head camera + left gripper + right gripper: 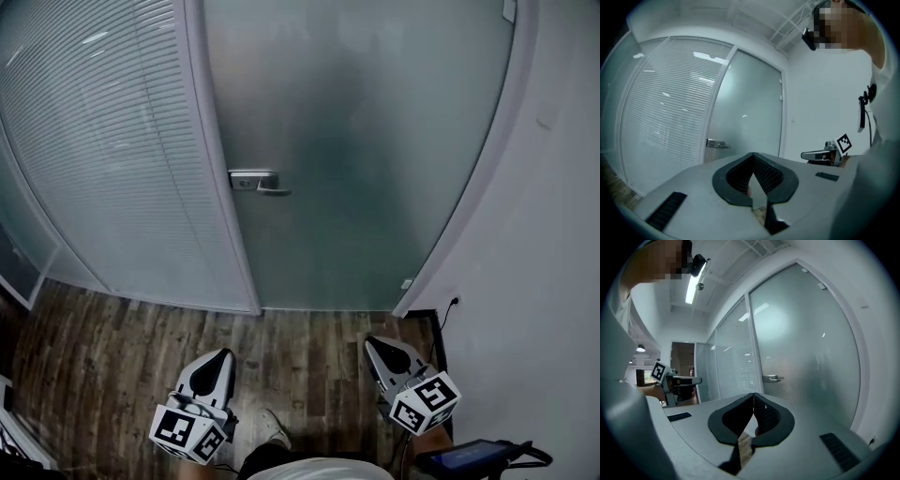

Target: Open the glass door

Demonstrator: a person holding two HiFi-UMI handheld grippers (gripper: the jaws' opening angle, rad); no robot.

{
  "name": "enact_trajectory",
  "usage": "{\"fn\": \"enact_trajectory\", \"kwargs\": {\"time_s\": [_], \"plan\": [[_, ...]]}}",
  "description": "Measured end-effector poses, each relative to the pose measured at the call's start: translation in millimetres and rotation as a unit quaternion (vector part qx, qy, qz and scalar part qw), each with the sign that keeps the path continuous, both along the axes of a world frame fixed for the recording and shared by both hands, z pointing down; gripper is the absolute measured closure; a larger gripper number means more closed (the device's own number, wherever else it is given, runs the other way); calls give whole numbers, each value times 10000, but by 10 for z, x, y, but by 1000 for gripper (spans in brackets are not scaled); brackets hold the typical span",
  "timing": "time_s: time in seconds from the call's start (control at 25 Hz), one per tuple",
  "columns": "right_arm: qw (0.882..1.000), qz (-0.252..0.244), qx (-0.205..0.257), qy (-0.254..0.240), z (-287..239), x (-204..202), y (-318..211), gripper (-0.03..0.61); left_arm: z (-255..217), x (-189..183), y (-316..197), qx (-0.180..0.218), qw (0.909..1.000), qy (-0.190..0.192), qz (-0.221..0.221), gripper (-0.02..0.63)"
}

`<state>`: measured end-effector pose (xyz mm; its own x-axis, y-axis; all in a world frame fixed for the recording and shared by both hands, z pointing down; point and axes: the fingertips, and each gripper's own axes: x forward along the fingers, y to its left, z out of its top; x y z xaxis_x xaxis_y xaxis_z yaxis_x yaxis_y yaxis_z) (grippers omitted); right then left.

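**Both claws closed and empty, well short of the frosted door**

We hold the left gripper [224, 354] and the right gripper [369, 341] low over the dark wood-plank floor [300, 342], side by side and apart from each other, both pointing toward the tall frosted glass door [375, 141]. The door sits closed in its pale frame, well ahead of both claws. Its small silver metal lever handle [261, 182] is on the door's left edge, beside the fixed glass panel with white horizontal blinds [103, 141]. A plain white wall [553, 234] runs along the right.

In the left gripper view, the left gripper [753, 156] has its two dark ribbed pads brought together at the tip, with nothing between them. Beyond them we see the glass door [750, 108] and the lever handle [716, 143], apart from the claw.

In the right gripper view, the right gripper [753, 395] is likewise closed, pad against pad, and holds nothing. The glass door [811, 348] fills the right of that view. The lever handle [772, 378] shows small above the jaws, and it appears to point away from the blinds, though at this size we cannot be sure.

Neither claw touches the door, its frame or the handle
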<state>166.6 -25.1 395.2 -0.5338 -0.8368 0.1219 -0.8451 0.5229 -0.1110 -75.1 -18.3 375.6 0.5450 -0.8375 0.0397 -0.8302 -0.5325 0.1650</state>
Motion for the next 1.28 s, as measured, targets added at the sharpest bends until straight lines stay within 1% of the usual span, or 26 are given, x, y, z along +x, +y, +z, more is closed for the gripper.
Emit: {"fn": "enact_trajectory", "kwargs": {"time_s": [0.08,0.2,0.36,0.44,0.56,0.68,0.76,1.0,1.12,1.28], "plan": [[10000,10,-22,61,-10,-217,-233,576,31,-195,-266,-34,10000,35,52,614],[9999,67,37,80,-68,-567,-624,575,52,-534,-662,-13,9999,-22,141,614],[9999,22,116,124,-149,-1021,-1014,575,69,-955,-1121,-54,9998,102,142,614],[9998,-15,70,202,-120,-1170,-1151,575,76,-1046,-1287,-81,9997,146,187,614],[9997,43,-58,249,-73,-1281,-1339,575,118,-1102,-1455,-164,9991,219,319,614],[9996,47,-121,266,-53,-1338,-1535,575,205,-1141,-1636,-279,9988,233,328,614],[9995,-21,-107,284,-37,-1339,-1689,575,227,-1133,-1746,-282,9988,245,325,614],[9998,-95,-130,97,25,-1297,-2271,575,248,-1126,-2189,-314,9991,182,212,614],[9999,-125,-55,56,-23,-1145,-2599,575,156,-986,-2449,-227,9995,134,171,614],[9997,-229,42,9,-120,-841,-3028,575,20,-666,-2836,-152,9998,74,107,614]]}}
